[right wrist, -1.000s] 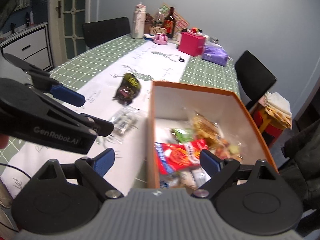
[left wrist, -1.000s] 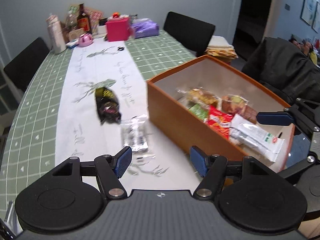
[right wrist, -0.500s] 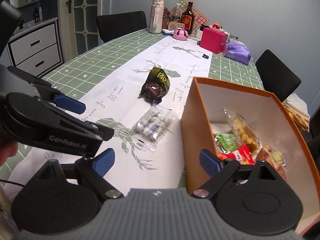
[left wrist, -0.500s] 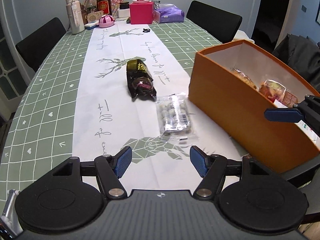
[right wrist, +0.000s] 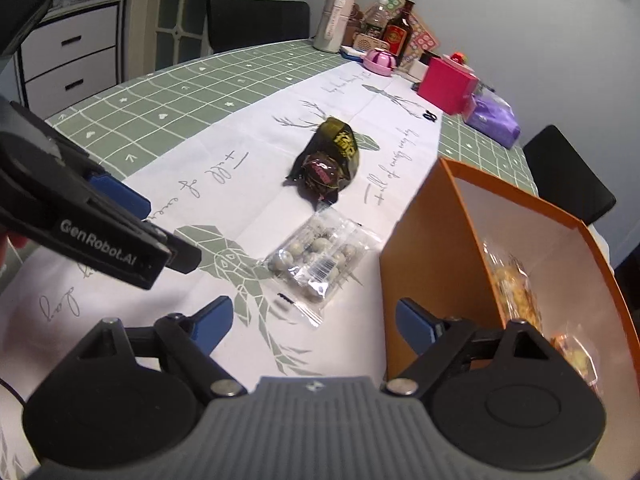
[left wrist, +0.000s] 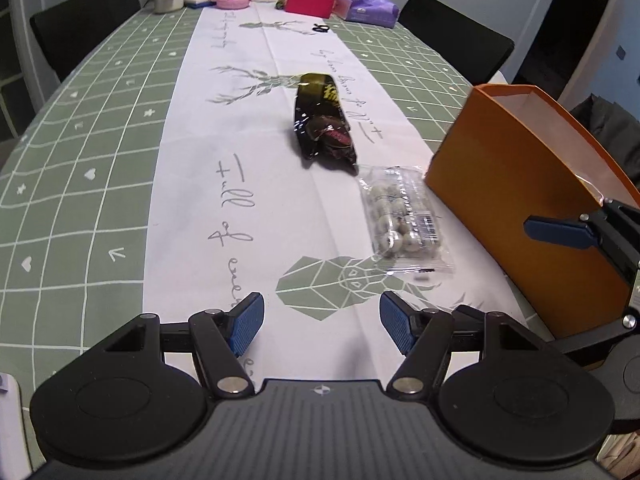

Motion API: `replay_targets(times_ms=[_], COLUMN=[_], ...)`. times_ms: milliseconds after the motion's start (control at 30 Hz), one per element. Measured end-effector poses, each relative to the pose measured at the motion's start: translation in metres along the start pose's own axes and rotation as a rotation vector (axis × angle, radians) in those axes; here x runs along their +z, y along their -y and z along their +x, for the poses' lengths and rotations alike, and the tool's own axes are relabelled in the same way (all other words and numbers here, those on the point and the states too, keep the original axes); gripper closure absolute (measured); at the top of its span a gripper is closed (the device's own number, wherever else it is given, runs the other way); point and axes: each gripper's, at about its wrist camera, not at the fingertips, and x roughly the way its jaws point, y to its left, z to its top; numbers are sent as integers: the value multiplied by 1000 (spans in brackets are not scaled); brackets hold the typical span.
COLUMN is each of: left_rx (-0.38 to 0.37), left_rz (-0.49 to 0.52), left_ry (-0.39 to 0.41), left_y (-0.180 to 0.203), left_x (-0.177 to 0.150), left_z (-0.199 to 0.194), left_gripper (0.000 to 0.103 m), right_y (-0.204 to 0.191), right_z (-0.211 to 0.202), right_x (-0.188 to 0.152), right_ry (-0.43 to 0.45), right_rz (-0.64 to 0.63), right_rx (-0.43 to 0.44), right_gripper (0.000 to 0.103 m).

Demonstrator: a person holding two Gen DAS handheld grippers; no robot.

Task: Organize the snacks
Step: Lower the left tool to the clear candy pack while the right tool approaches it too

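Snacks left to sort are two, both lying on the white runner of the bench (left wrist: 120, 128). From the left wrist view, the left gripper (left wrist: 322, 322) stands wide apart with nothing between its blue ribbed pads; the clear packet of pale round candies (left wrist: 402, 220) lies ahead and to its right, its long axis running roughly away from the gripper, one edge near the wall of the orange box (left wrist: 520, 200). Beyond it, its near tip just beside the packet's far corner, lies the dark glossy pouch (left wrist: 324, 124), crinkled foil, also lengthwise. The right gripper's blue finger (left wrist: 560, 234) shows at the right edge, against the box wall. From the right wrist view, the right gripper (right wrist: 314, 322) is open and empty, its jaws having just narrowed somewhat; the clear packet (right wrist: 316, 258) lies straight ahead and close, slanted across its line. This hand seems the nearer and better aimed. The orange box (right wrist: 424, 264) stands just right, stiff card, with crinkly wrapped snacks (right wrist: 512, 292) inside. The left gripper (right wrist: 132, 208) reaches in from the left.
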Motion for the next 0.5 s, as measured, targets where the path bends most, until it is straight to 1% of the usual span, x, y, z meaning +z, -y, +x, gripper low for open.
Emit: replay_targets(times_ms=[133,233,300,400,467,500], left_rx=[-6,7,55,169,198,201], left_rz=[-10,-18,-25,-7,-9,-12], left_ry=[-9,-12,-6,11,20,26], left_y=[-9,-13,-15,-15,-17,-19], left_x=[0,1,2,3,4,4], left_z=[7,11,12,12,12,12], left_gripper=[25,25,25,25,25,25], right_y=[-4,-1,2,3,5,6], right_z=[15,26,32,45,53,57], right_x=[4,9,12,15,16,17], right_ry=[-11,-18,-23,-32,-45,-51], right_rz=[-6,43,92,159,207,234], right_rx=[2,2,6,-3,-7,-10], right_gripper=[25,25,24,24,23,20])
